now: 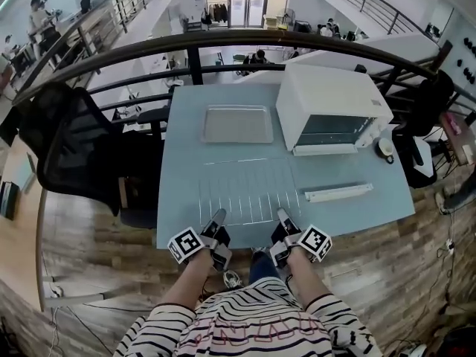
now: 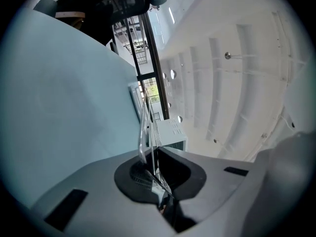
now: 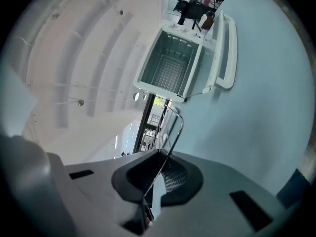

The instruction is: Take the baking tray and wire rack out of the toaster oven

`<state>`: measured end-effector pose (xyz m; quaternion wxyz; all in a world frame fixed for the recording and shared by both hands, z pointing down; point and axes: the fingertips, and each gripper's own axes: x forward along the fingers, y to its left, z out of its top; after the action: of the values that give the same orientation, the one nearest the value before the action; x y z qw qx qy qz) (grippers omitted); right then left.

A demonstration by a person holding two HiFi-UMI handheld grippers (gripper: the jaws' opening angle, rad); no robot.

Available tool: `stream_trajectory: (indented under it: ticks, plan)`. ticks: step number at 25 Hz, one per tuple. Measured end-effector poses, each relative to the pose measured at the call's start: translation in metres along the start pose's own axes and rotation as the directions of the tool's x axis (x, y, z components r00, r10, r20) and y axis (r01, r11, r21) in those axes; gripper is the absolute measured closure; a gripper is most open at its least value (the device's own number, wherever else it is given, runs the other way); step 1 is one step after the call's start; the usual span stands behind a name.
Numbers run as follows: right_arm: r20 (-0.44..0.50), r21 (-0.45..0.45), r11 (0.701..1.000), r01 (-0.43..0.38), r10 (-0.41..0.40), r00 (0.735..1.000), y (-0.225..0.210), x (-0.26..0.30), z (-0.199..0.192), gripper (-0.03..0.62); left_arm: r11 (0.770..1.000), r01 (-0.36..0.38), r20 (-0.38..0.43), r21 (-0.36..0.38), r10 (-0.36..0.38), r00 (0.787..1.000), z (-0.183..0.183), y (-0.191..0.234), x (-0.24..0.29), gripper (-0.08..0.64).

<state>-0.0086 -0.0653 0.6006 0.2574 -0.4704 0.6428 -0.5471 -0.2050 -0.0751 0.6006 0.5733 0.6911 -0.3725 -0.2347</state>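
Down at the bottom of the frame a person in a striped top holds two claws at the near edge of a pale blue surface (image 1: 182,199). The left claw (image 1: 218,218) is pinched tight on the near edge of the wire rack (image 1: 249,188). The right claw (image 1: 283,217) is pinched tight on that same edge, a little way to the right. In each gripper view a thin wire of the rack runs right between the closed jaws.

The wire rack is out of the oven. It lies flat and low over the surface, in the lower middle of the frame. I cannot tell if it touches the surface. Just to its right lies a long white strip (image 1: 338,193).

Farther back, in the middle, the baking tray (image 1: 238,124) sits flat on the surface. To its right stands the white toaster oven (image 1: 327,95) with its door down. A cup (image 1: 386,148) sits beside it. A black chair (image 1: 71,143) stands at the left, and a dark railing (image 1: 223,39) curves behind.
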Motion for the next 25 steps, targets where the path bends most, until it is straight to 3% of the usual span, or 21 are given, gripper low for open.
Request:
stream_trajectory:
  ticks: [10,25]
  plan:
    - [-0.094,0.044,0.997,0.067,-0.062,0.994,-0.026,0.065,-0.021,0.563,0.994,-0.104,0.005,0.012,0.104,0.995,0.049,0.047,0.021,0.535]
    - [-0.155,0.049,0.986,0.157,-0.148,0.977,-0.046,0.133,-0.001,0.563,0.978,-0.208,-0.026,0.002,0.208,0.978,0.086,0.083,0.072,0.535]
